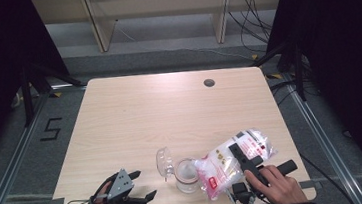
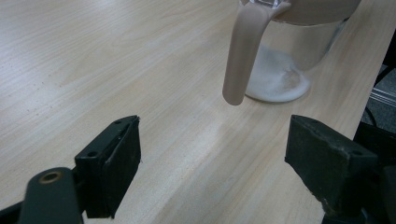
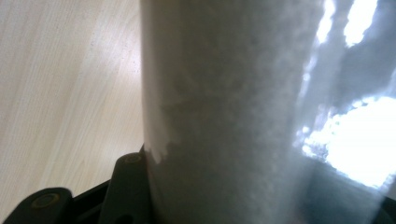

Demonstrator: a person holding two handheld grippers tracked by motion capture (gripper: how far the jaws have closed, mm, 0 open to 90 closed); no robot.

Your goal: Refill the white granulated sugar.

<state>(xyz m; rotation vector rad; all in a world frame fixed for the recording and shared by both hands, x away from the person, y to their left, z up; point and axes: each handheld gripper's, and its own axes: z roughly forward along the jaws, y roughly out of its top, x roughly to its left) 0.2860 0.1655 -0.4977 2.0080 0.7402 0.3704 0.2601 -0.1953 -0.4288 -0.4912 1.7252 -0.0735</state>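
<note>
Tilting red-labelled bag [image 1: 234,158] over jar [image 1: 186,175]

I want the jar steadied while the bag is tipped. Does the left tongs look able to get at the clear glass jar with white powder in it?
Probably yes: the open left tongs sits beside the clear glass jar with bare wooden table between them.

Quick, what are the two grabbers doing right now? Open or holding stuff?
Left gripper: open, nothing between its jaws, resting at the table's near edge.
Right gripper: shut on the bag of white powder, tipped toward the clear jar.
</note>
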